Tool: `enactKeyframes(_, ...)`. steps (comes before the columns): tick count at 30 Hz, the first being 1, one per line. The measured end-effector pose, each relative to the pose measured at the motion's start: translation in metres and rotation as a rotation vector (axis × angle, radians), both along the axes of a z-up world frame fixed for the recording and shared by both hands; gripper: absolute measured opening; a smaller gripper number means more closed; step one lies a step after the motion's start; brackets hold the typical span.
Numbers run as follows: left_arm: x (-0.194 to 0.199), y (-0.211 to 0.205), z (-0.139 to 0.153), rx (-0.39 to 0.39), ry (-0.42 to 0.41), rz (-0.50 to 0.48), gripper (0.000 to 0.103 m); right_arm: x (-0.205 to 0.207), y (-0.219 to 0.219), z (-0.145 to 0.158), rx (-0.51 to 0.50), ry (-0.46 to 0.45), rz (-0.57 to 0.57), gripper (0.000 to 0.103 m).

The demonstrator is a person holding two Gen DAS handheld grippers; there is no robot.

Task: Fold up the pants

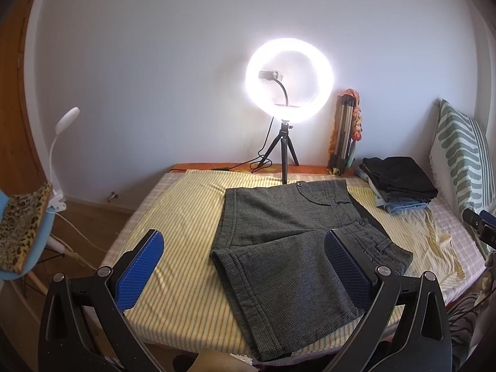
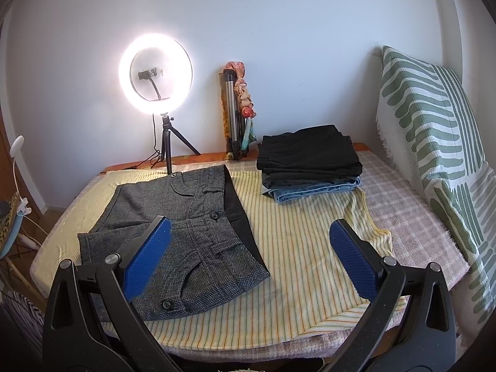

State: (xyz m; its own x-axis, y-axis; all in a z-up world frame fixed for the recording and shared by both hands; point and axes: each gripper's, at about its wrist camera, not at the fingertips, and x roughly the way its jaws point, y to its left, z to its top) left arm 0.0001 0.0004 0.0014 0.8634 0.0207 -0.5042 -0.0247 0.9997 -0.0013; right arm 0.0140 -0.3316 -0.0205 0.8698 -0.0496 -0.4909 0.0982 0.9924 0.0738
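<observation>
Grey checked pants (image 1: 279,229) lie on the yellow striped cloth (image 1: 183,214) on the bed, partly folded, one leg crossing toward the near edge. They also show in the right wrist view (image 2: 186,232), waistband and buttons facing right. My left gripper (image 1: 245,266) is open and empty, held above the near leg, its right finger over the fabric. My right gripper (image 2: 251,257) is open and empty, above the pants' right edge and the striped cloth (image 2: 303,248).
A stack of folded black and blue clothes (image 2: 310,164) sits at the back right. A lit ring light on a tripod (image 1: 288,80) stands at the back. A green-patterned pillow (image 2: 434,142) leans at the right. A chair with a leopard cushion (image 1: 21,229) is at the left.
</observation>
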Motion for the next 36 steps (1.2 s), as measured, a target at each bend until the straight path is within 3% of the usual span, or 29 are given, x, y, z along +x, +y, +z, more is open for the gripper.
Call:
enactKeyframes(24, 0.011, -0.001, -0.009, 0.016, 0.024, -0.011, 0.103, 0.008, 0.007, -0.009, -0.011, 0.010, 0.027, 0.103)
enactKeyframes(36, 0.026, 0.009, -0.045, 0.071, 0.126, -0.111, 0.103, 0.037, 0.020, -0.025, -0.144, 0.100, 0.161, 0.103)
